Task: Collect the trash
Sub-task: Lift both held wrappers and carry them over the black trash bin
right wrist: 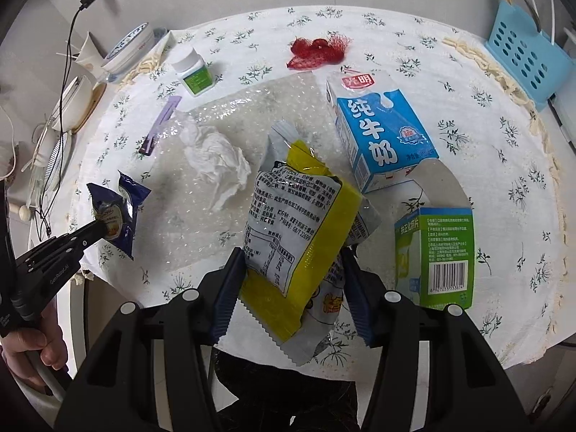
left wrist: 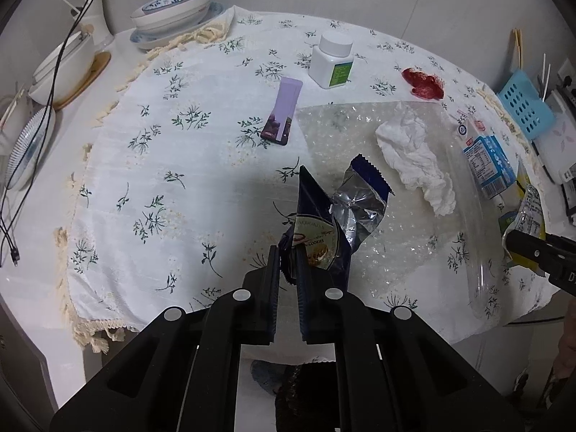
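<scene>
My left gripper (left wrist: 288, 262) is shut on a dark blue cookie wrapper (left wrist: 324, 223) and holds it above the table's front edge; it also shows in the right wrist view (right wrist: 115, 212). My right gripper (right wrist: 293, 273) is shut on a yellow and grey snack bag (right wrist: 295, 230), lifted over the table; its tip shows in the left wrist view (left wrist: 518, 241). On the floral cloth lie a crumpled white tissue (left wrist: 414, 154), a sheet of bubble wrap (left wrist: 360, 136), a red net (left wrist: 423, 82), a purple sachet (left wrist: 282, 111), a blue milk carton (right wrist: 378, 133) and a green box (right wrist: 435, 255).
A white pill bottle (left wrist: 333, 59) stands at the back. Stacked bowls (left wrist: 172, 10) and plates (left wrist: 28, 147) sit at the left with a black cable (left wrist: 61, 54). A blue perforated basket (right wrist: 525, 50) stands at the right edge. A dark bin opening (right wrist: 288, 392) lies below the table front.
</scene>
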The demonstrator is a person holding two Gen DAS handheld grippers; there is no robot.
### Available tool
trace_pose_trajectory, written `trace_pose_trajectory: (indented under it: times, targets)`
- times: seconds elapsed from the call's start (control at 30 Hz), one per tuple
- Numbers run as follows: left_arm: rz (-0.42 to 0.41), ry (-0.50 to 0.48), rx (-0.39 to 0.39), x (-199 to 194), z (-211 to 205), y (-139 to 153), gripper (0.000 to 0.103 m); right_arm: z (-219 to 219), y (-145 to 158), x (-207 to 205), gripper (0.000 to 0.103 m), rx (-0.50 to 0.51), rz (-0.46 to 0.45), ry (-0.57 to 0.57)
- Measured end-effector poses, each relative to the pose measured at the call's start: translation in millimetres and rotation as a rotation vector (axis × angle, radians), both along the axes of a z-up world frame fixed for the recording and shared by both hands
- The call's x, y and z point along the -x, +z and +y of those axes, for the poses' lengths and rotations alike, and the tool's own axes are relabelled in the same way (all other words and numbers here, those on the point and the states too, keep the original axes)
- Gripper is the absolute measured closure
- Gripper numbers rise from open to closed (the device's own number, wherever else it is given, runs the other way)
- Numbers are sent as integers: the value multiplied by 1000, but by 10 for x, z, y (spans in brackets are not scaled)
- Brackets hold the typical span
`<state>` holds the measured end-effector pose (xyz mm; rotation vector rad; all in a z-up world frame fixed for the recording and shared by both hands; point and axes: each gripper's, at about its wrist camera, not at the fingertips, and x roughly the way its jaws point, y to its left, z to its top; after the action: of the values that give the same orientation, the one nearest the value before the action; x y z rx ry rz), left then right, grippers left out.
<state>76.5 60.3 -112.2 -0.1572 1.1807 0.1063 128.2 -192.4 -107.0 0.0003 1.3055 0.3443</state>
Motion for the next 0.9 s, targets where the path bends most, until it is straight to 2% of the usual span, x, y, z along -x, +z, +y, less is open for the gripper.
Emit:
trace_pose_trajectory:
  times: [0.6,0.9]
  targets:
    - [-103,-48,92,662,-288,510,95,-40,585,724,52,-25,-120,33]
    - [-117,-66,112,1007,-371,565,95,-109,629,1135,52,-42,-133,30]
